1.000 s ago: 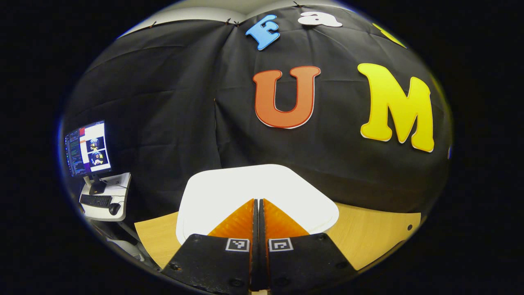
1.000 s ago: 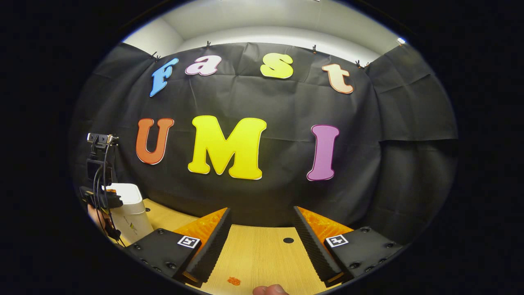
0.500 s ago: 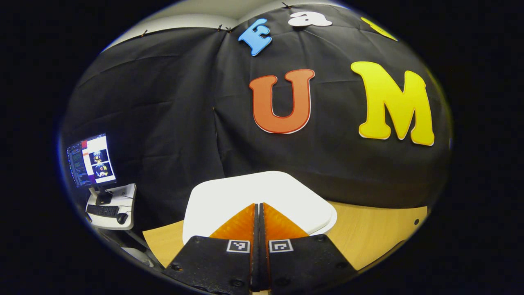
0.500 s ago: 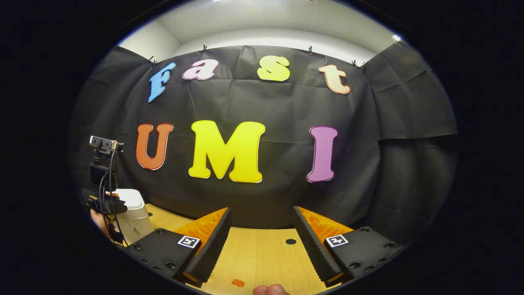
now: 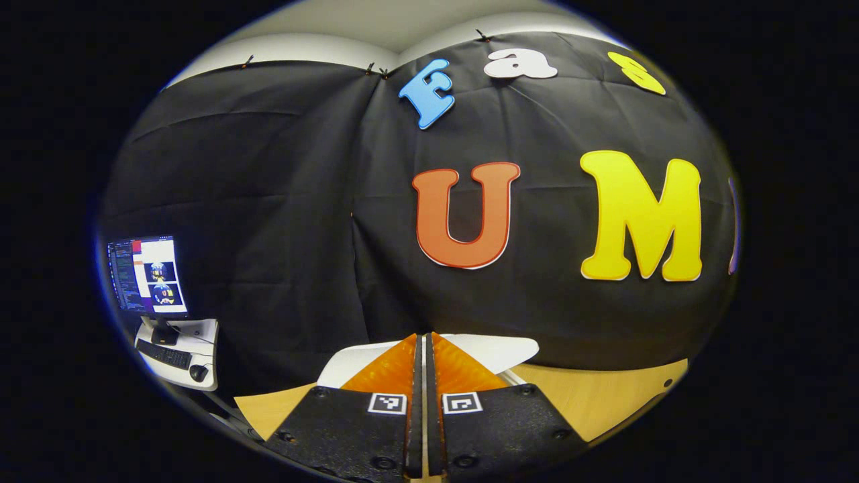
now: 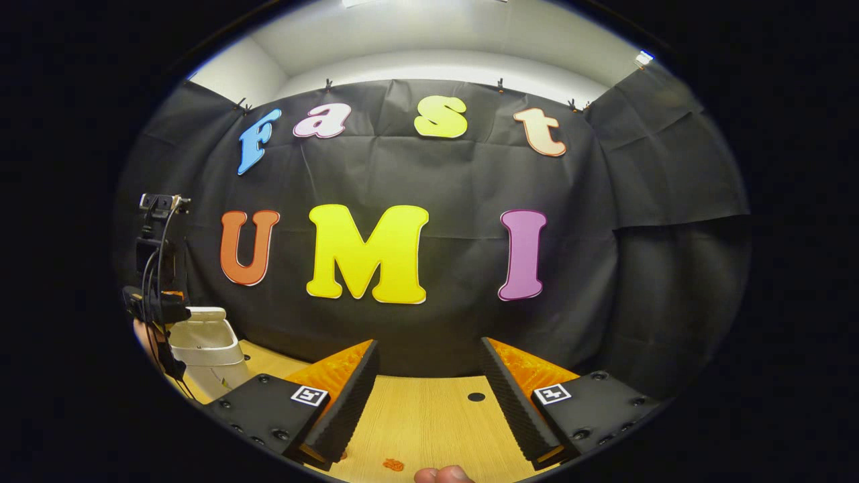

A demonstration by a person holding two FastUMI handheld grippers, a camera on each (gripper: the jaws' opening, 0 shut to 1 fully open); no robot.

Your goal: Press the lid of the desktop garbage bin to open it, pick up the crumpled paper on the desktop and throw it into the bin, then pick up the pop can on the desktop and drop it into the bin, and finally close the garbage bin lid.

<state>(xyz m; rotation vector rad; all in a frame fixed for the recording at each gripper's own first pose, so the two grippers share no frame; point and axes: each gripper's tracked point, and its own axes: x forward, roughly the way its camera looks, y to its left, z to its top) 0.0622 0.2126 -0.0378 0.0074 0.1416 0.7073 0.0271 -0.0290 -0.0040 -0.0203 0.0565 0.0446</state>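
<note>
Bin [image 6: 205, 349], white, stands at the lower left of the right gripper view on the wooden worktop [image 6: 429, 416], its lid [image 6: 205, 314] tilted up off the rim. In the left gripper view the lid [image 5: 496, 350] shows as a white slab just beyond the left tool [image 5: 423, 355], whose fingers are pressed together. The left tool [image 6: 158, 310] also appears beside the bin. The right tool [image 6: 426, 376] is spread wide, holding nothing. A small orange scrap [image 6: 392, 464] lies at bottom centre.

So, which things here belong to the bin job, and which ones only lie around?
For the job:
garbage bin, lid raised
left gripper
right gripper

Lying about:
monitor
keyboard
mouse
orange scrap on the table
</note>
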